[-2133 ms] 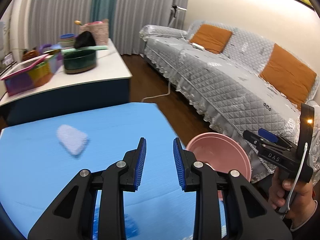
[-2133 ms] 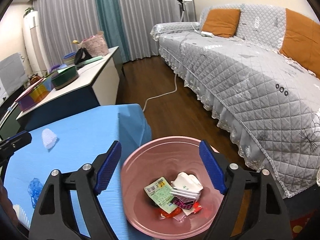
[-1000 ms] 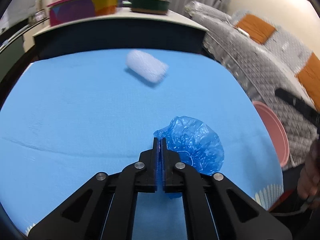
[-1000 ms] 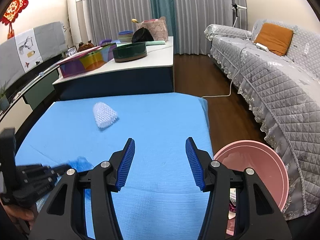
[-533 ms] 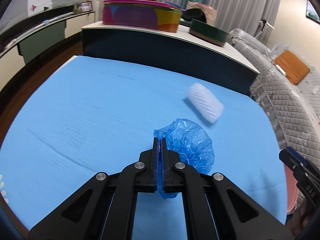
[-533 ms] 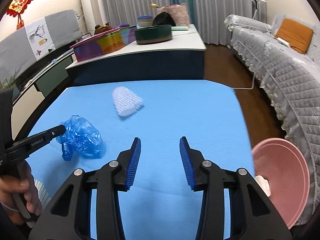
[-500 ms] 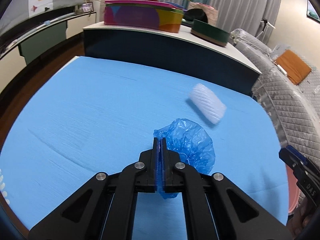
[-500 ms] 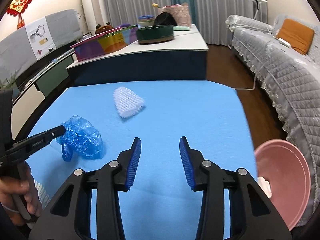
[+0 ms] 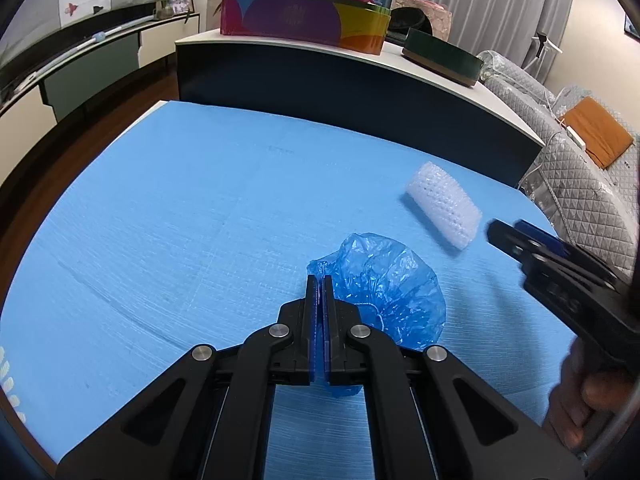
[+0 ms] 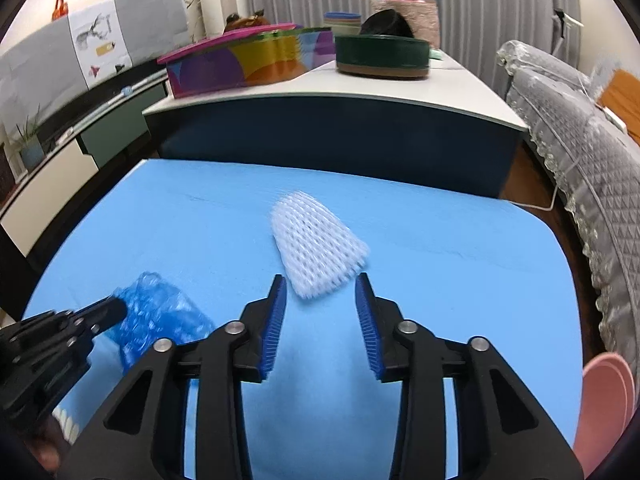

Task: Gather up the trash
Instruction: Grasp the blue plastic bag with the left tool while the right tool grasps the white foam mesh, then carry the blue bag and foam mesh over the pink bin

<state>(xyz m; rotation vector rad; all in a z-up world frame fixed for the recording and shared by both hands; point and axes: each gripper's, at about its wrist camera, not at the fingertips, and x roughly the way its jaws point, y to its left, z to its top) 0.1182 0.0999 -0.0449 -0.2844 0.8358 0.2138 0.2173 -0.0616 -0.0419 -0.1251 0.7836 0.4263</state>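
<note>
My left gripper (image 9: 319, 280) is shut on the edge of a crumpled blue plastic bag (image 9: 384, 284) on the blue table (image 9: 180, 208); the bag also shows in the right wrist view (image 10: 160, 320). A white foam net sleeve (image 10: 316, 248) lies just ahead of my open, empty right gripper (image 10: 320, 284), its near end between the fingertips' line. The sleeve shows in the left wrist view (image 9: 444, 204), with the right gripper (image 9: 520, 240) beside it. The rim of the pink trash bin (image 10: 604, 400) shows past the table's right edge.
A white-topped dark counter (image 10: 360, 92) stands behind the table with a colourful box (image 10: 248, 60) and a green round tin (image 10: 382, 54). A grey quilted sofa (image 10: 580, 128) runs along the right. A low cabinet (image 9: 92, 64) is at the left.
My right gripper has moved forward and left up to the foam net sleeve, away from the pink bin. My left gripper has stayed shut on the blue bag.
</note>
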